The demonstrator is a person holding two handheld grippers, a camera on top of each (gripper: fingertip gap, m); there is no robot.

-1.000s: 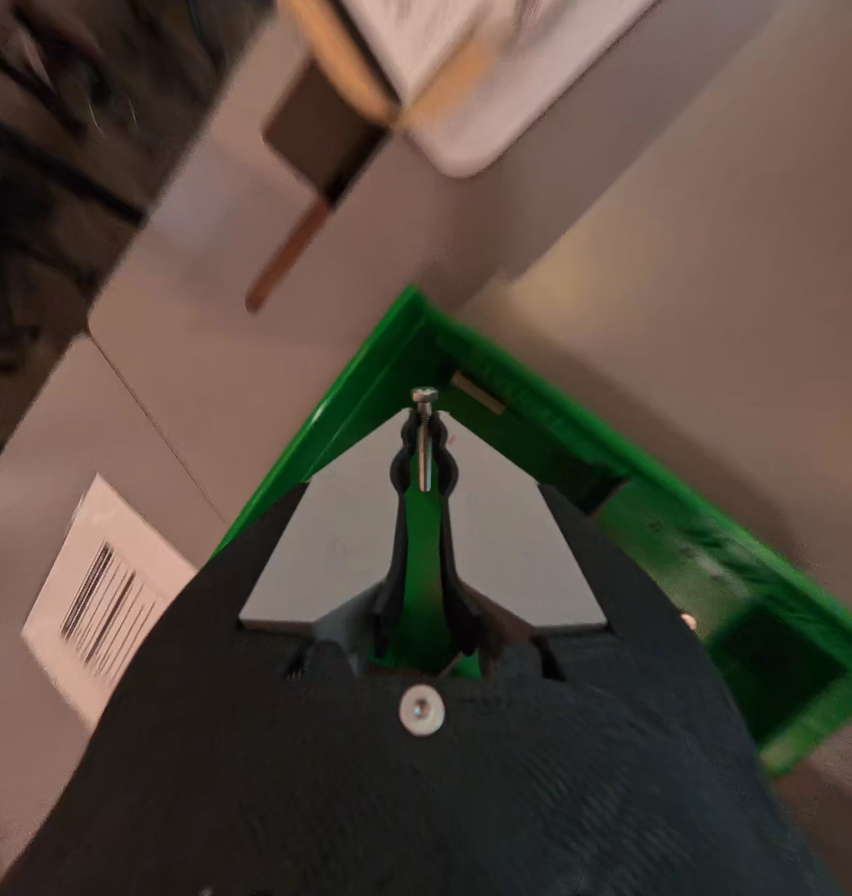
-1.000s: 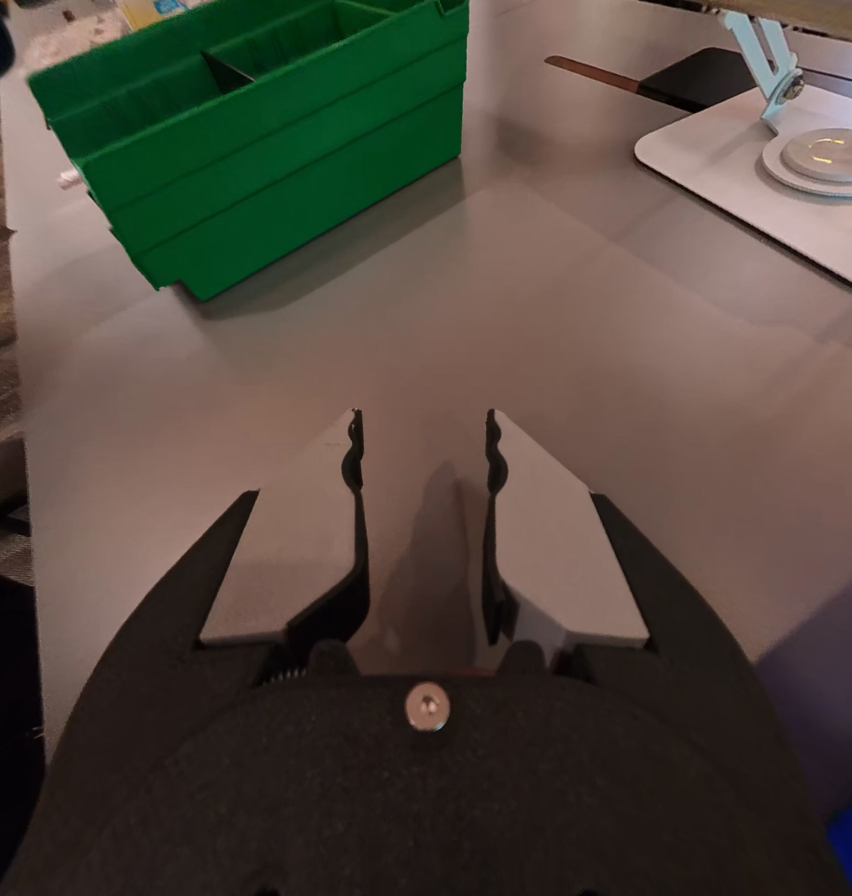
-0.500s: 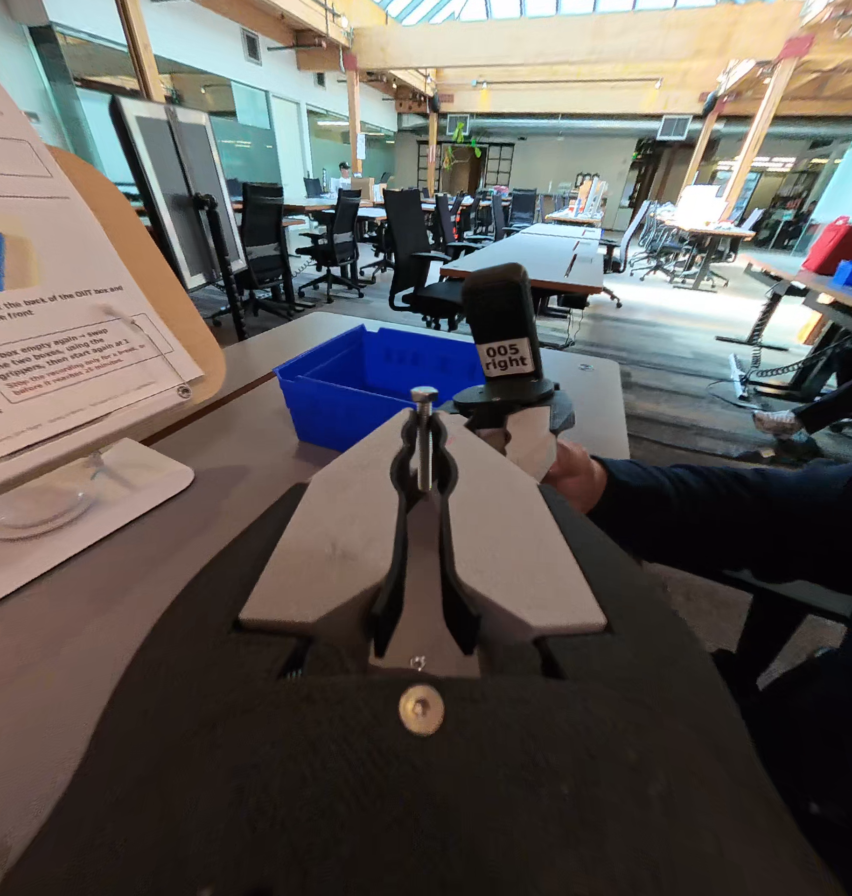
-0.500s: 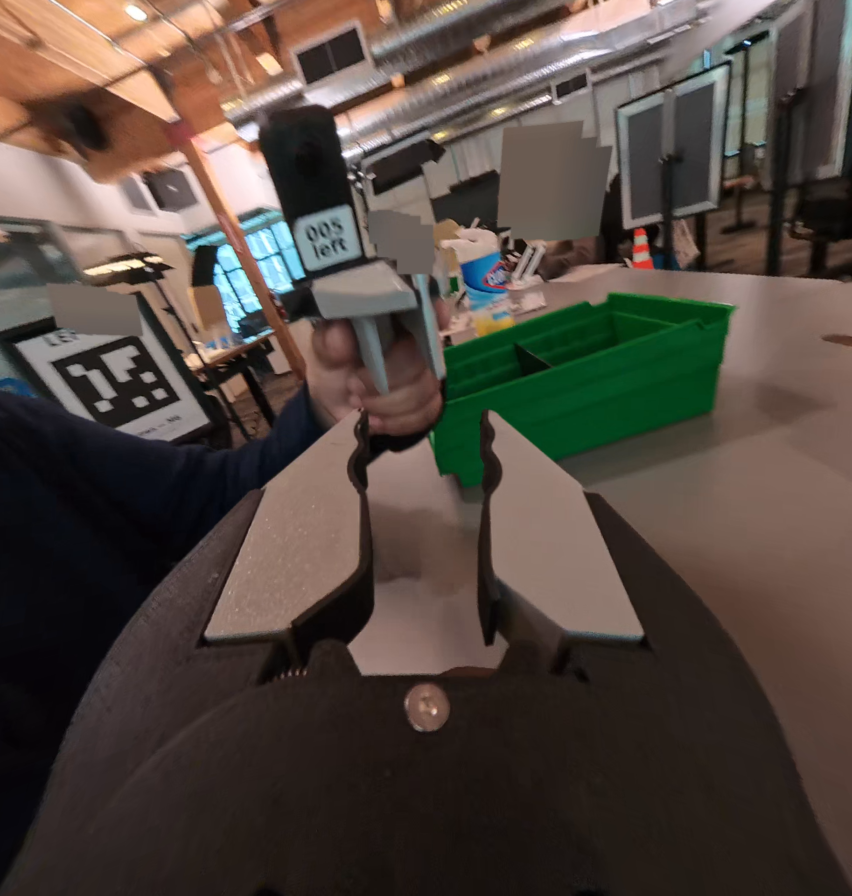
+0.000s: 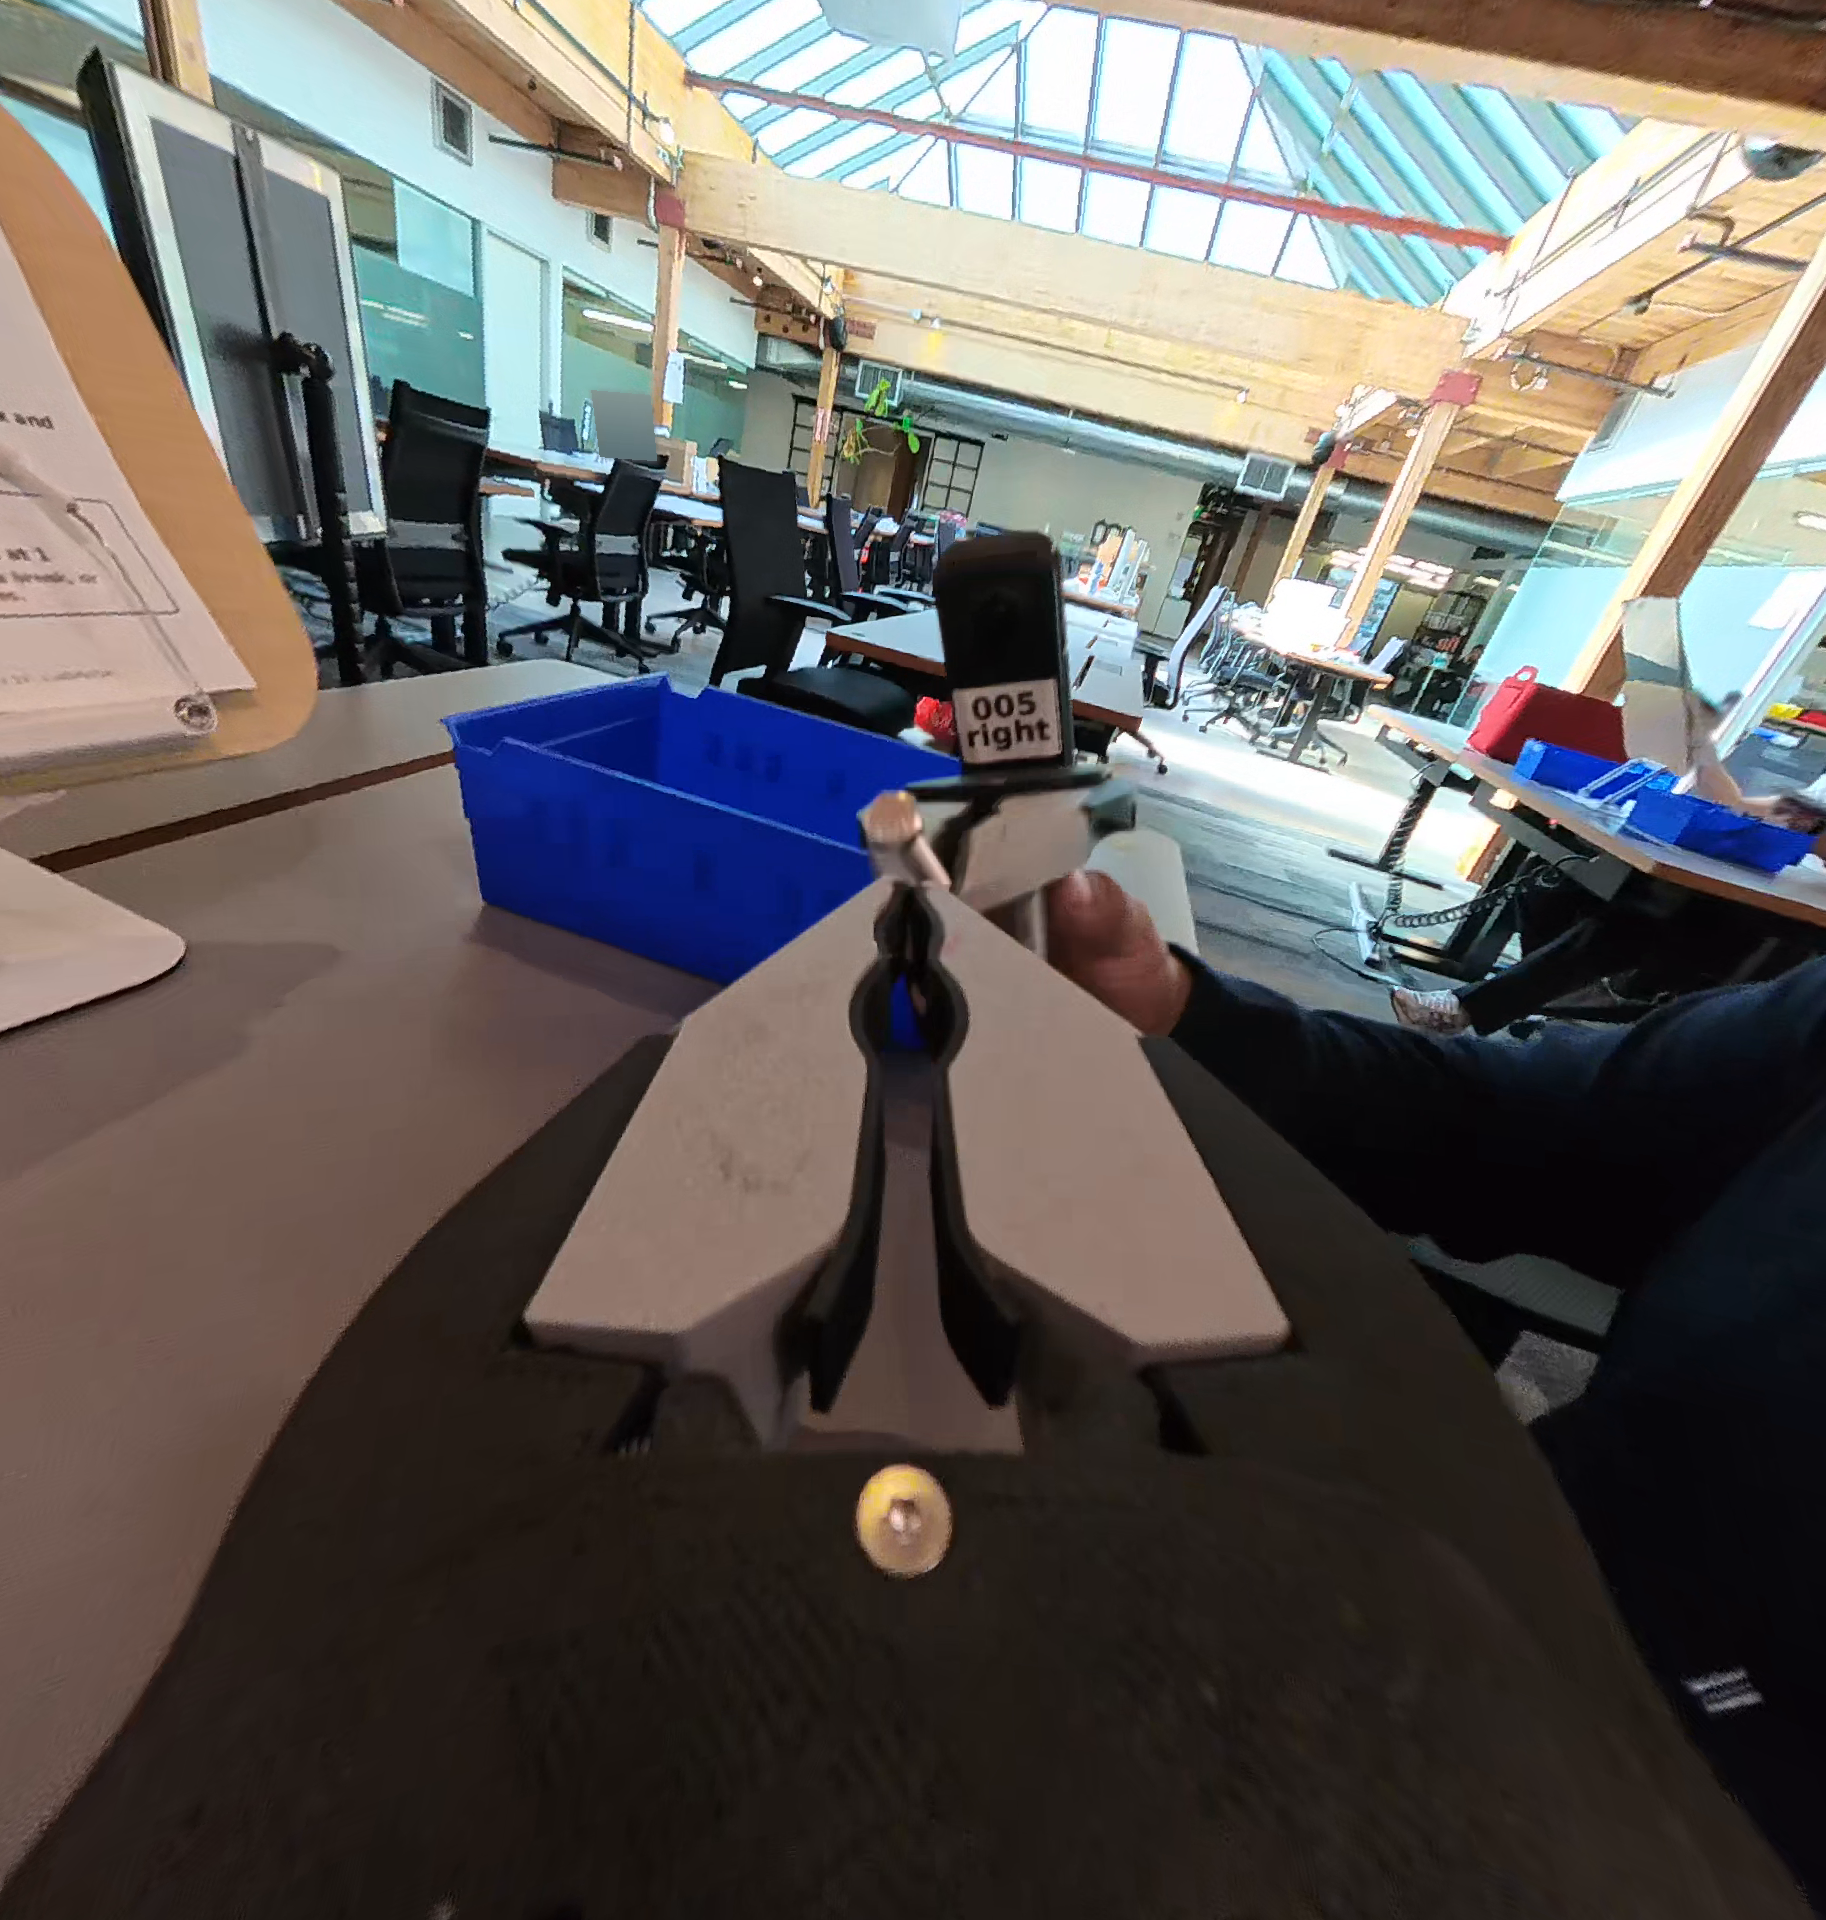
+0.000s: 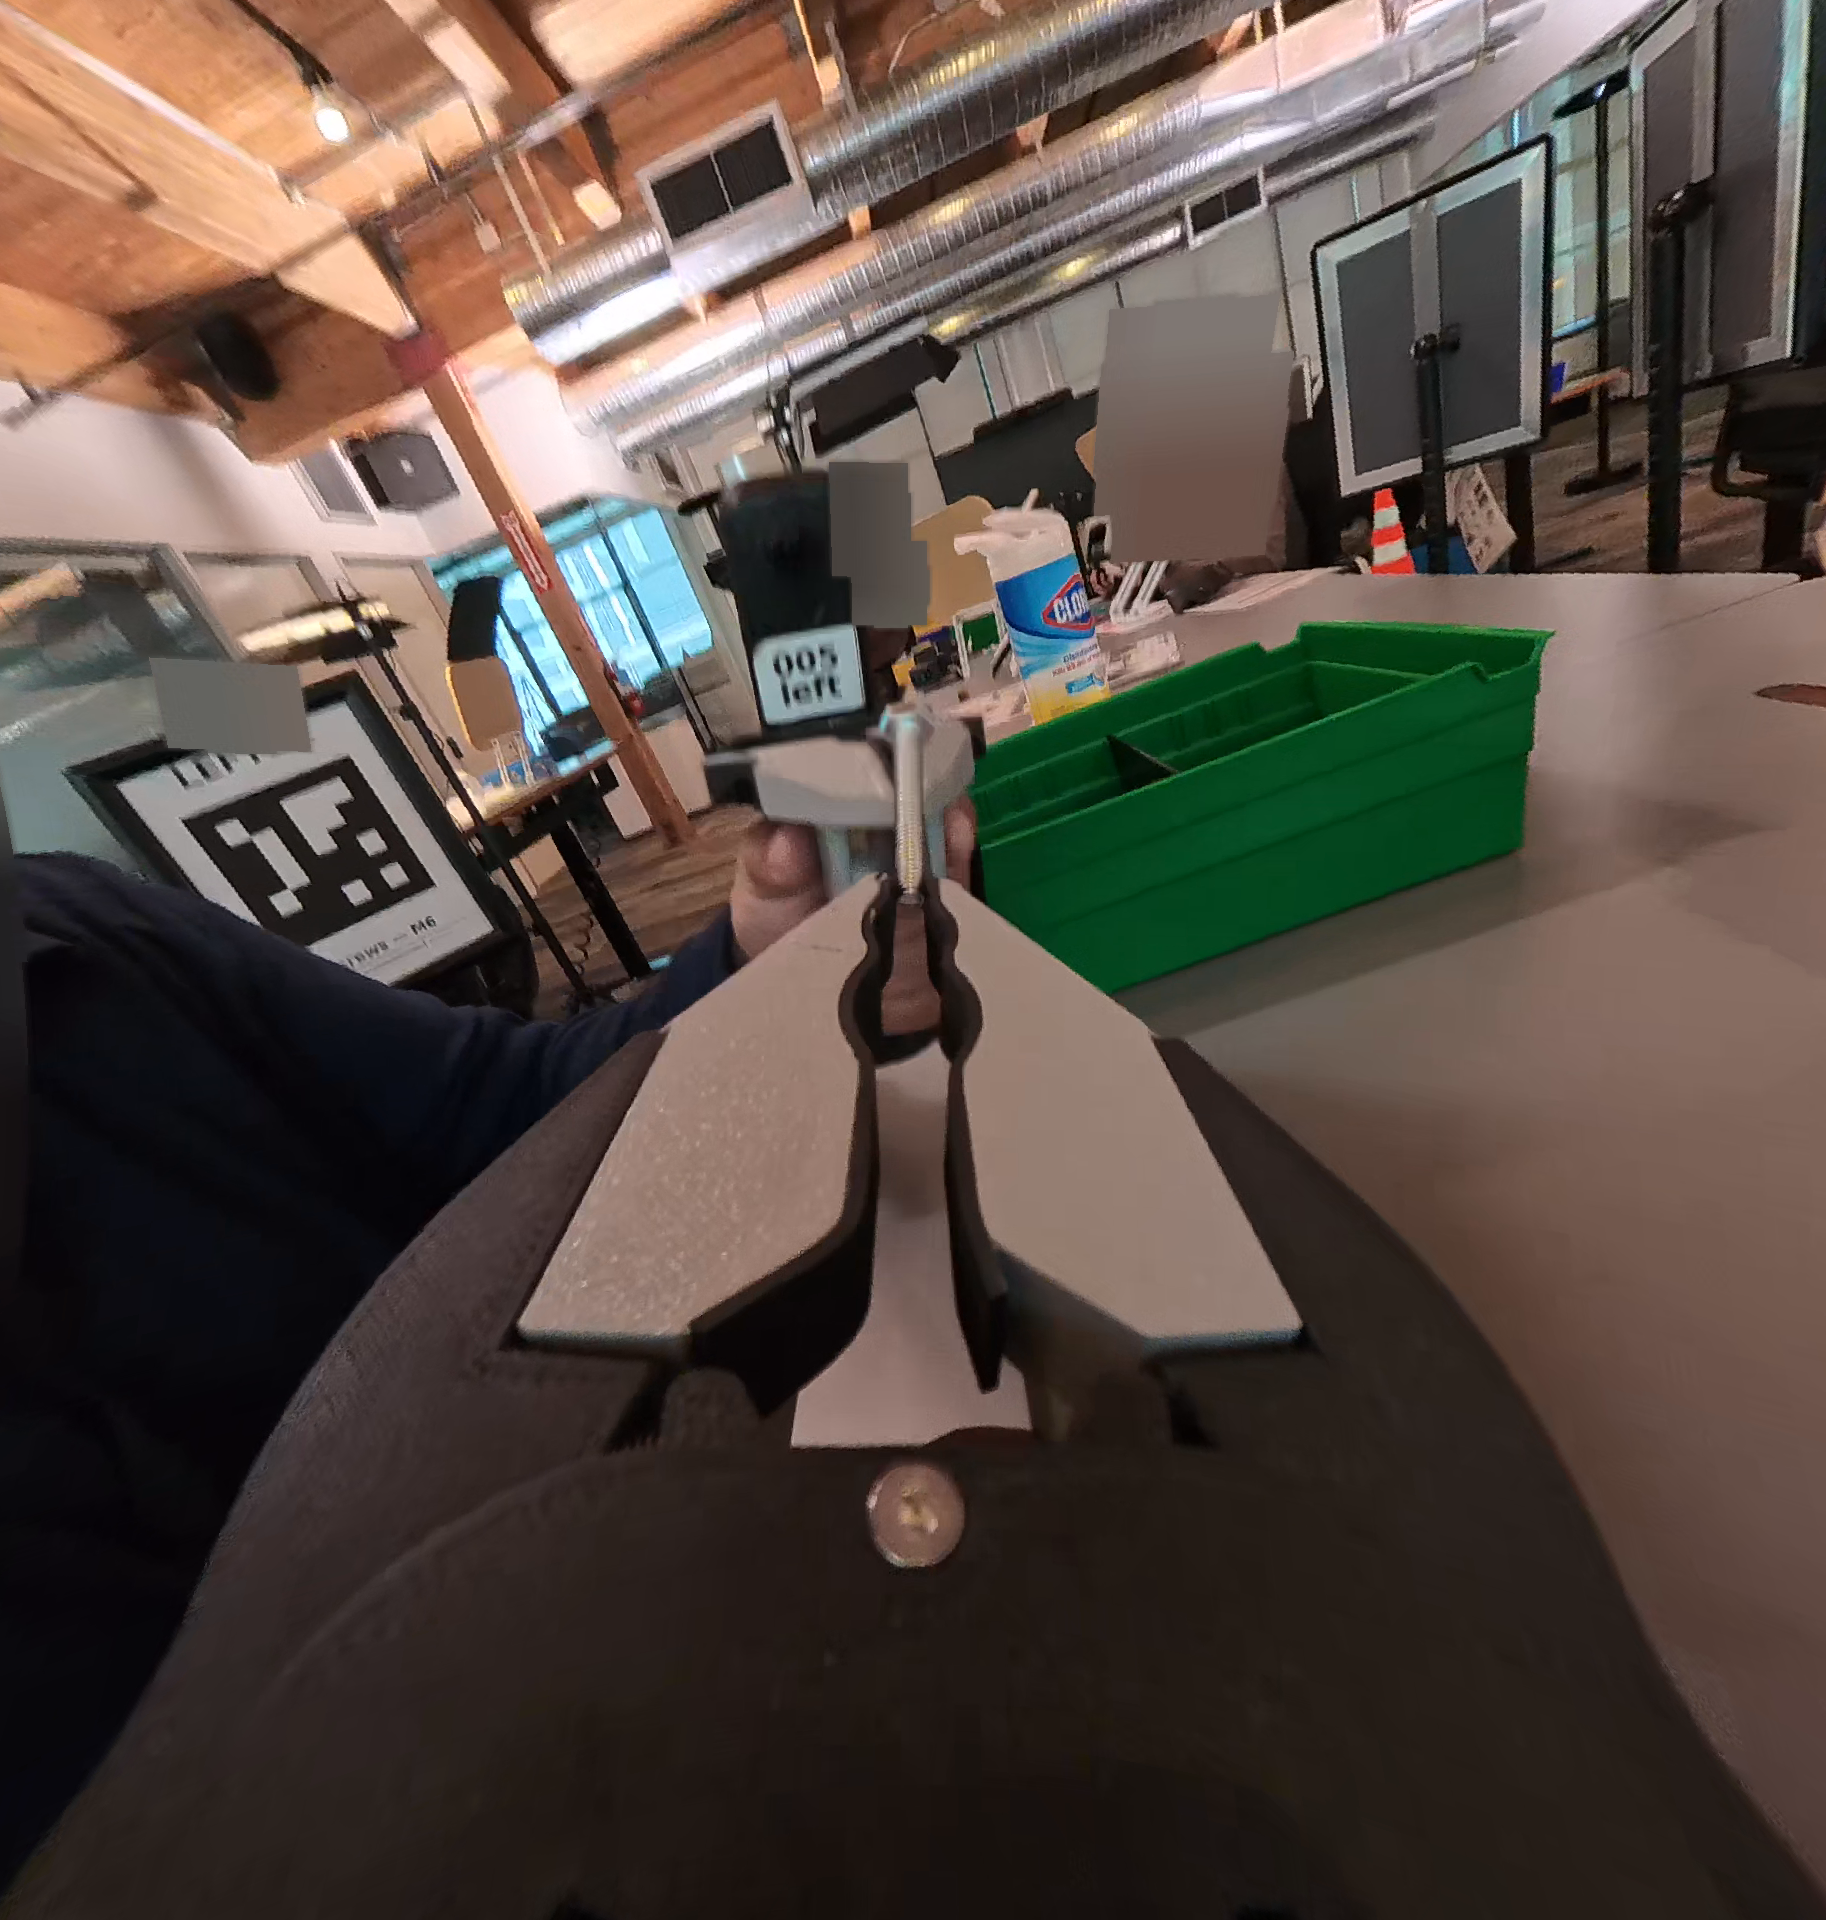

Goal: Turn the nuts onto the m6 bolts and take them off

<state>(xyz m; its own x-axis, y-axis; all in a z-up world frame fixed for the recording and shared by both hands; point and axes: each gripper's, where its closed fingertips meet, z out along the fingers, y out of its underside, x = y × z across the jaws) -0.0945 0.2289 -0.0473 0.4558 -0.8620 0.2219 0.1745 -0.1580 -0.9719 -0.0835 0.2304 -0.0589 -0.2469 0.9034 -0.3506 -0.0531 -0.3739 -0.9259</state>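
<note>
A silver bolt (image 5: 904,847) stands head up between my two grippers, which face each other tip to tip above the grey table (image 5: 265,1039). My right gripper (image 6: 907,899) is shut on the threaded lower end of the bolt (image 6: 906,810). My left gripper (image 5: 906,904) is shut. Its notch holds nothing, and blue shows through it. The bolt leans just past the left tips. The right gripper (image 5: 1002,847) shows behind the bolt in the left wrist view. The left gripper (image 6: 847,779) shows behind it in the right wrist view. I see no nut.
A blue bin (image 5: 628,831) stands on the table beyond the left gripper. A green divided bin (image 6: 1252,821) stands to the right of the right gripper. A paper sign on a white stand (image 5: 15,935) is at the far left. The person's sleeve (image 5: 1511,1091) crosses the table edge. Both grippers' tips are close together, under 4 cm apart.
Both grippers rose from the table and turned to face each other. The right jaws were open and empty and have shut on the bolt's threaded end. The bolt has left the left gripper's notch.
</note>
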